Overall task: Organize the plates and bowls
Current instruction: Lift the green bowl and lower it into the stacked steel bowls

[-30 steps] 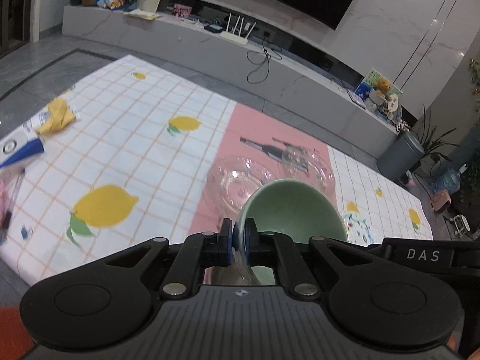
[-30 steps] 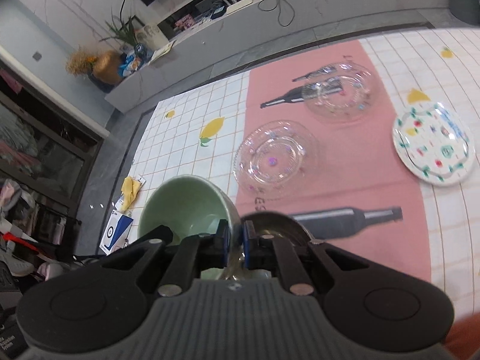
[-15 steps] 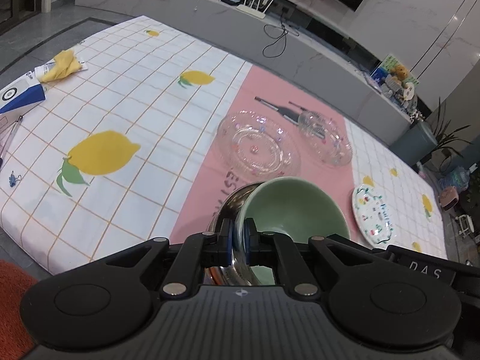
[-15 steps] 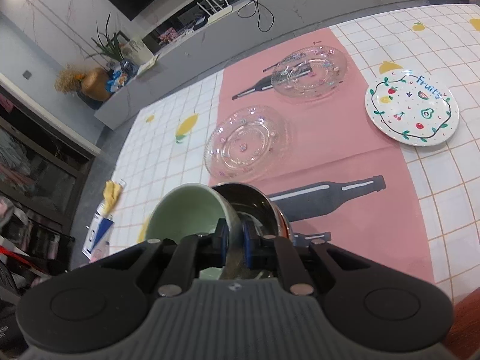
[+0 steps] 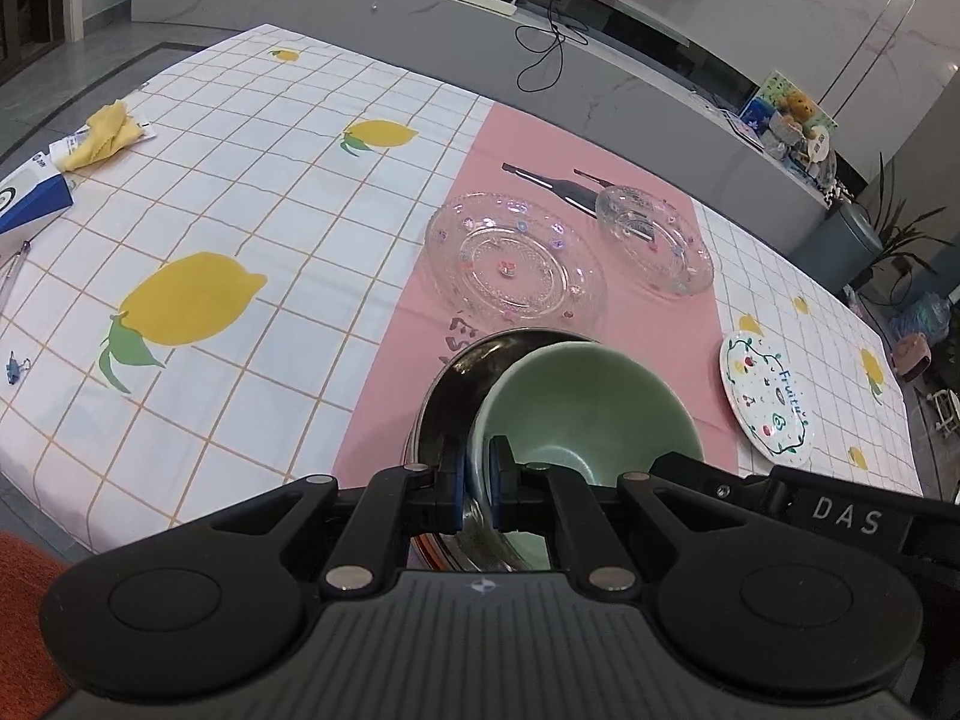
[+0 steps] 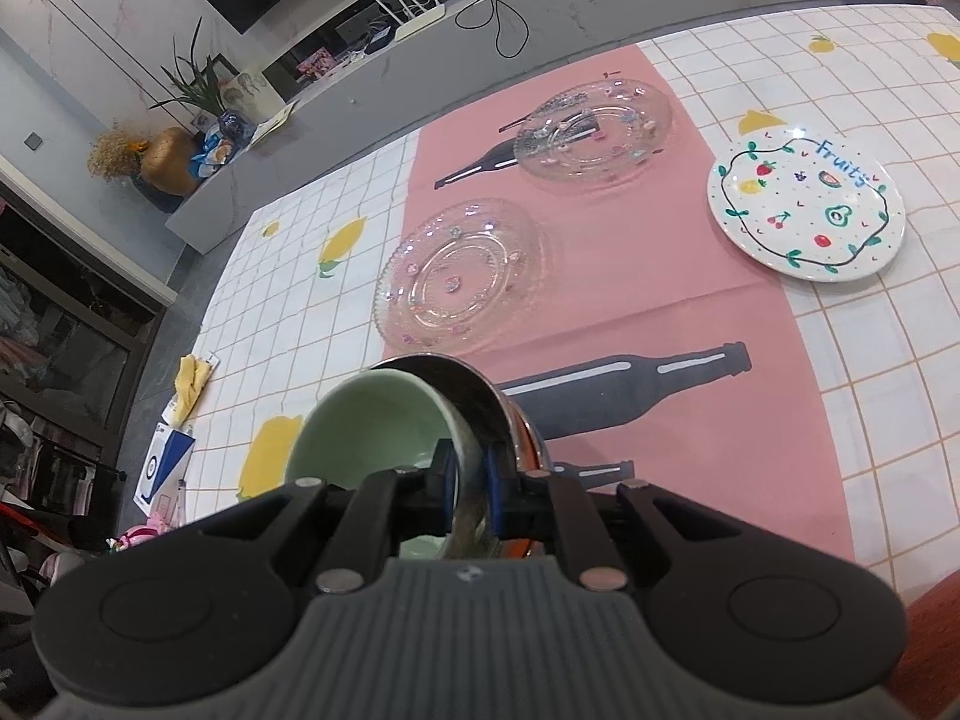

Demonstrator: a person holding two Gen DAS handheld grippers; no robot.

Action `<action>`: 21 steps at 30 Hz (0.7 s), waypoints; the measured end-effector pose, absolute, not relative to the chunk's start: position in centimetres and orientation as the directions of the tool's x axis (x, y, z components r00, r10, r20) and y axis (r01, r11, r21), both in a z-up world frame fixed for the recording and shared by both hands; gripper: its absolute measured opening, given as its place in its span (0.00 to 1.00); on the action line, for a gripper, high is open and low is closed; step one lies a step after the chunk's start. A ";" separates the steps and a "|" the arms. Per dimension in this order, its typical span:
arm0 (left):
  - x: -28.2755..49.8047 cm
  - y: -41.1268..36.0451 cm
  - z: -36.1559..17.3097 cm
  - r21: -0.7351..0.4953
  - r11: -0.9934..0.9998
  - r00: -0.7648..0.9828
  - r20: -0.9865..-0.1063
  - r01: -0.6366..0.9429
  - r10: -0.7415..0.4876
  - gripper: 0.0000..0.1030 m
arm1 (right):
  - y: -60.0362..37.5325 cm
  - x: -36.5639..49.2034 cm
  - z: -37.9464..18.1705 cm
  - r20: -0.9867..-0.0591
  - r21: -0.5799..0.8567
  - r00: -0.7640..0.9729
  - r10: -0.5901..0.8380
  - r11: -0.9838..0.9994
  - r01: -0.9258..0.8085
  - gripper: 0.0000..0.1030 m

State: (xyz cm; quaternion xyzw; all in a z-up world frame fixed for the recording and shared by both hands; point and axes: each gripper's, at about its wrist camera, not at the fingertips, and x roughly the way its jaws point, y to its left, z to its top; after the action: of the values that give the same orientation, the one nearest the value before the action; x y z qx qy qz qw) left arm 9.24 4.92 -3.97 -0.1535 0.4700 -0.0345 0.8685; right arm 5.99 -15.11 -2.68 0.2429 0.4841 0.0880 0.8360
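A pale green bowl [image 5: 588,408] leans tilted inside a shiny steel bowl [image 5: 462,366] just above the pink strip of the tablecloth. My left gripper [image 5: 477,480] is shut on the green bowl's near rim. In the right wrist view the green bowl [image 6: 372,426] lies left of the steel bowl [image 6: 474,384], and my right gripper [image 6: 468,480] is shut on the steel bowl's rim. Beyond them lie two clear glass plates [image 5: 516,264] [image 5: 654,240] and a white fruit-pattern plate [image 5: 768,396]. The bowls' bases are hidden behind the grippers.
A yellow cloth [image 5: 105,132], a blue-and-white box [image 5: 30,204] and a small clip [image 5: 15,369] lie at the cloth's left edge. A grey marble ledge [image 5: 420,18] with a white router runs along the far side. The lemon-print cloth [image 5: 240,210] ends close in front.
Both grippers have sunk toward the cloth with their bowls. The green bowl, at first beside the steel bowl, now sits tilted inside it. The plates appear larger and nearer.
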 end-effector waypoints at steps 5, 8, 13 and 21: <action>9.3 4.5 -3.8 -0.254 0.965 0.557 -0.812 -0.070 -0.173 0.08 | -14.6 5.9 -2.9 -0.773 0.470 0.517 0.369 0.879 0.076 0.08; 9.2 4.4 -3.8 -0.239 0.969 0.562 -0.811 -0.069 -0.160 0.08 | -14.2 5.9 -2.9 -0.776 0.455 0.518 0.361 0.888 0.063 0.08; 9.3 4.3 -3.7 -0.223 0.973 0.562 -0.813 -0.061 -0.151 0.08 | -14.1 5.9 -3.0 -0.776 0.443 0.519 0.358 0.895 0.045 0.08; 9.2 3.9 -3.6 -0.192 0.981 0.564 -0.814 -0.036 -0.139 0.12 | -14.2 5.7 -3.0 -0.768 0.448 0.525 0.366 0.893 0.033 0.10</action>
State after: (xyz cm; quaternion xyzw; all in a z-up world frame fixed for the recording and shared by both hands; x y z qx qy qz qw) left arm 9.22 3.90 -3.63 -0.0938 0.4660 -0.0293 0.8793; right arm 5.65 -14.19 -3.01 0.2089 0.4773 0.0981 0.8479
